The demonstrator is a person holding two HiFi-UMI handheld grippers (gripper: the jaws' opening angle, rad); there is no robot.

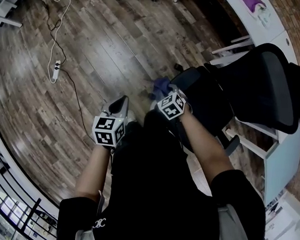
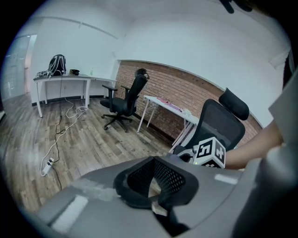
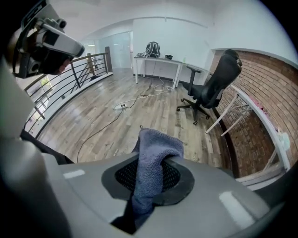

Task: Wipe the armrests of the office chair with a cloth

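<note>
wood plank floor point(image 1: 124, 49), brick wall point(image 2: 167, 90), white desk point(image 2: 163, 103) along it, black railing point(image 3: 70, 76) at the edge

The cloth point(image 1: 161, 84) shows blurred, mostly hidden behind the right tool point(image 1: 164, 96).

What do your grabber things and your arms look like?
The left gripper and right gripper are grey, with black mesh-patterned padding inside the jaws. Each carries a white cube with black square markers on its faces. The person wears a black top; its sleeves leave the forearms bare.
</note>
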